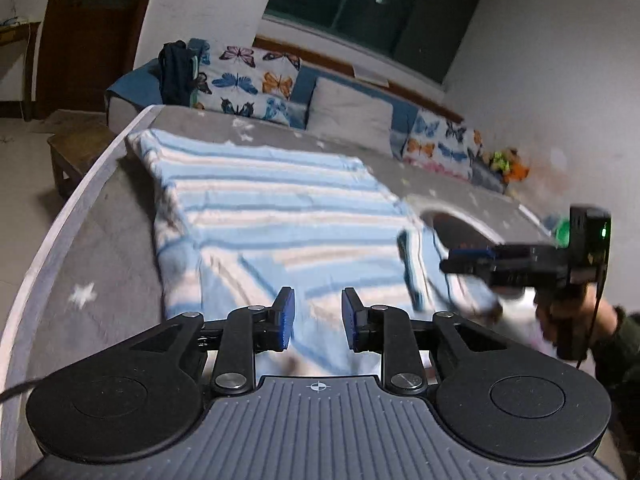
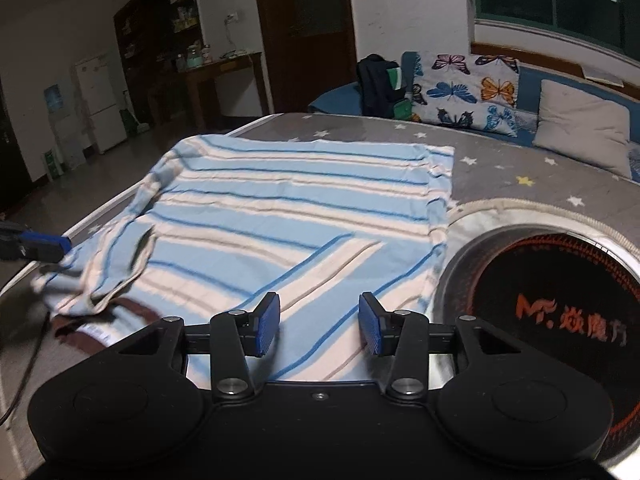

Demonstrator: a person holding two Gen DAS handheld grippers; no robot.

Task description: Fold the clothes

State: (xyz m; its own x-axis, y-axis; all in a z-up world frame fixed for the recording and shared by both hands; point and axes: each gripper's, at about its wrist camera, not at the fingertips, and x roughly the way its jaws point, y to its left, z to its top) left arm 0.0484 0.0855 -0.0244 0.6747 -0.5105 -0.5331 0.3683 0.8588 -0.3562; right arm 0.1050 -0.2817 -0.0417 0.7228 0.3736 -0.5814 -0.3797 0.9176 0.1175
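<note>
A striped shirt [image 1: 280,216] [image 2: 280,208] in pale blue, cream and beige lies spread on a grey star-print table cover [image 1: 112,264] [image 2: 500,152], with one sleeve folded across its body. My left gripper [image 1: 319,320] hovers over the shirt's near hem, open, with nothing between its blue pads. My right gripper [image 2: 319,326] is likewise open above the near edge of the cloth. In the left wrist view the right gripper [image 1: 460,260] reaches in from the right over a bunched edge. In the right wrist view the left gripper [image 2: 52,246] shows at the left by the crumpled sleeve.
A round black cooktop [image 2: 552,300] is set into the table right of the shirt. A brown cloth with a white label [image 2: 100,326] peeks from under the near left edge. Behind stand butterfly cushions [image 2: 468,92], a dark backpack [image 2: 376,84] and a wooden stool [image 1: 76,148].
</note>
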